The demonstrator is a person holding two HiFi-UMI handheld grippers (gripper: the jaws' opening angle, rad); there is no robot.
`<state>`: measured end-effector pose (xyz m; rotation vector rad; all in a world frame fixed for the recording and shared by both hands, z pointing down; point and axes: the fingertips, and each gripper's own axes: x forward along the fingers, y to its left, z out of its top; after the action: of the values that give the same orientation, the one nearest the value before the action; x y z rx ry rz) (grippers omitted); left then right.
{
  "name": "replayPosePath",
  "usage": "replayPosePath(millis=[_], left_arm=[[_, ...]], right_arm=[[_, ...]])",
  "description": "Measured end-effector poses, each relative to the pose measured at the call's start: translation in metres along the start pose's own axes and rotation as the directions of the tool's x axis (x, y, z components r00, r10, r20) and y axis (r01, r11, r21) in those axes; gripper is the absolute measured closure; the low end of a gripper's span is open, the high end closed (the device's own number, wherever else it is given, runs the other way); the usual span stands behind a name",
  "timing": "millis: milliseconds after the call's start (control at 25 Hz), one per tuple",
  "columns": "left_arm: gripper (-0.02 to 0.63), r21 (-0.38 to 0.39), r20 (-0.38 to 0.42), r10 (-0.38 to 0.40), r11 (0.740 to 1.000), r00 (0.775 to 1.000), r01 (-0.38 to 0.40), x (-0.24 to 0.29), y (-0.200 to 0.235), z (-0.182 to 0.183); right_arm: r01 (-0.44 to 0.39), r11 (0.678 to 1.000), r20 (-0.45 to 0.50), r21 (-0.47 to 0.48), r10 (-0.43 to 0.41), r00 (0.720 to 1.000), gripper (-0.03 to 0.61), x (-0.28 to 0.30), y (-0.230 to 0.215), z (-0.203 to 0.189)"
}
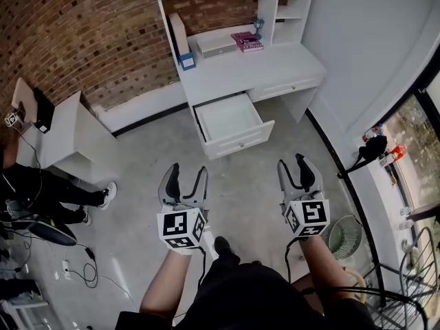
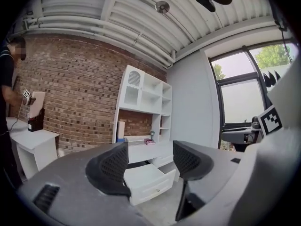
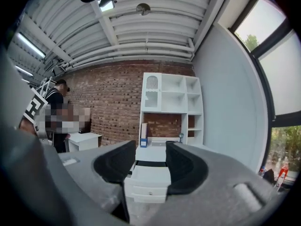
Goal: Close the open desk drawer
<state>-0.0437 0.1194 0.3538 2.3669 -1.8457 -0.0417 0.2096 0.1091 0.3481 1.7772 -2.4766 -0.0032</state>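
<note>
A white desk (image 1: pixel 275 71) with a shelf hutch stands against the brick wall. Its left drawer (image 1: pixel 237 143) is pulled out, empty inside, with a small knob on the front. My left gripper (image 1: pixel 185 179) is open, well short of the drawer and to its left. My right gripper (image 1: pixel 297 168) is open too, off to the drawer's right and also apart from it. Through the left gripper's jaws the drawer (image 2: pixel 146 182) shows in the distance; nothing sits between the pads. The right gripper view frames the drawer (image 3: pixel 149 180) between its empty jaws.
A second, shut drawer (image 1: pixel 287 86) is on the desk's right. A folder (image 1: pixel 180 41), a white box (image 1: pixel 216 45) and pink books (image 1: pixel 247 42) sit on the desktop. A small white table (image 1: pixel 72 133) and a person's legs (image 1: pixel 55 192) are at left; a wire basket (image 1: pixel 345 236) is at right.
</note>
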Motion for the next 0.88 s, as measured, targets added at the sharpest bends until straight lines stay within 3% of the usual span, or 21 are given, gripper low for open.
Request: replayPosePath(millis=[320, 640, 880], left_arm=[[0.322, -0.039, -0.035, 0.007, 0.999, 0.999, -0.008, 0.034, 0.064, -0.018], [0.322, -0.045, -0.097, 0.016, 0.999, 0.995, -0.021, 0.066, 0.080, -0.046], [0.322, -0.014, -0.161, 0.078, 0.997, 0.984, -0.081, 0.096, 0.092, -0.069]], right_arm=[[0.043, 0.999, -0.079, 0.020, -0.041, 0.996, 0.392, 0.060, 0.017, -0.026], [0.036, 0.998, -0.177, 0.042, -0.028, 0.984, 0.396, 0.109, 0.012, -0.078], [-0.005, 0.998, -0.204, 0.063, 0.018, 0.979, 0.414, 0.159, 0.004, -0.115]])
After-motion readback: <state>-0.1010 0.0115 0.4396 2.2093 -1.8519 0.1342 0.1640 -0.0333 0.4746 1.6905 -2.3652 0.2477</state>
